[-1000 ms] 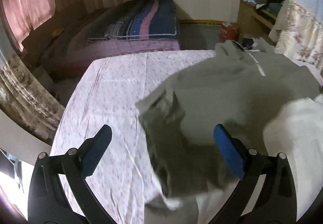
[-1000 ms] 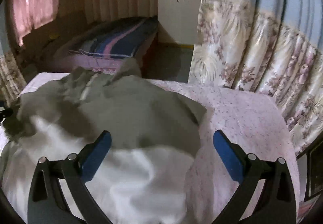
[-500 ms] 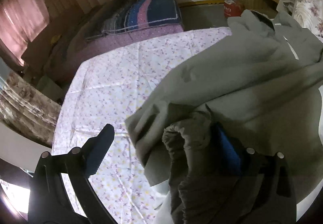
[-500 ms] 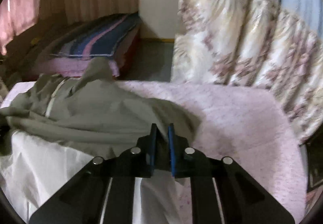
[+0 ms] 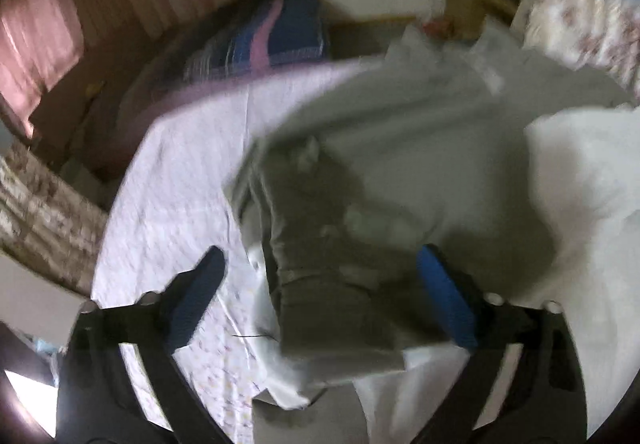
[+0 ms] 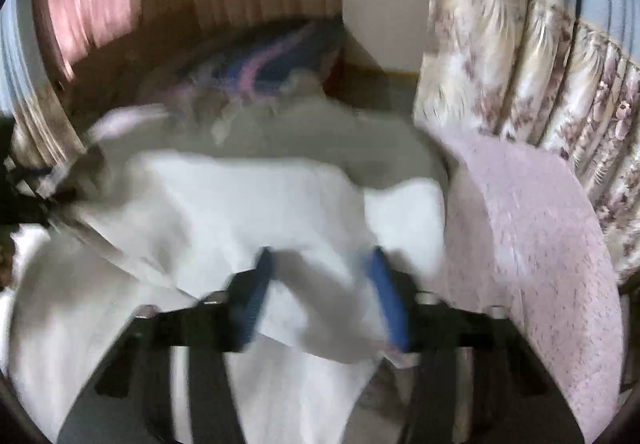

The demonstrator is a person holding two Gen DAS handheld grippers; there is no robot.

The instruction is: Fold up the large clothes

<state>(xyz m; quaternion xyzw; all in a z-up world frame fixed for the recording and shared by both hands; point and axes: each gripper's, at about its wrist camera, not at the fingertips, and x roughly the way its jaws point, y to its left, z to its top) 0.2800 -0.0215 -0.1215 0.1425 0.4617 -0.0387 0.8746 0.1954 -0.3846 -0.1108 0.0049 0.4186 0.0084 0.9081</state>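
Note:
A large grey garment with a white lining (image 5: pixel 420 148) lies bunched on a table covered with a pink flowered cloth (image 5: pixel 172 196). My left gripper (image 5: pixel 320 264) is open, its blue pads spread wide over a crumpled grey sleeve (image 5: pixel 320 276). In the right wrist view the white lining (image 6: pixel 248 204) faces up with grey cloth behind it. My right gripper (image 6: pixel 320 264) is open, its pads apart around a white fold (image 6: pixel 320 308). Both views are blurred by motion.
A bed with a blue and pink striped blanket (image 5: pixel 264 44) stands beyond the table. Flowered curtains (image 6: pixel 540 56) hang at the right. A wooden cabinet (image 5: pixel 472 8) stands at the back right. Pink curtains (image 5: pixel 36 40) hang at the far left.
My right gripper was shut on the garment's edge half a second ago; now its jaws are apart and the white lining lies spread below. My left gripper has stayed open, and the sleeve has dropped between its pads.

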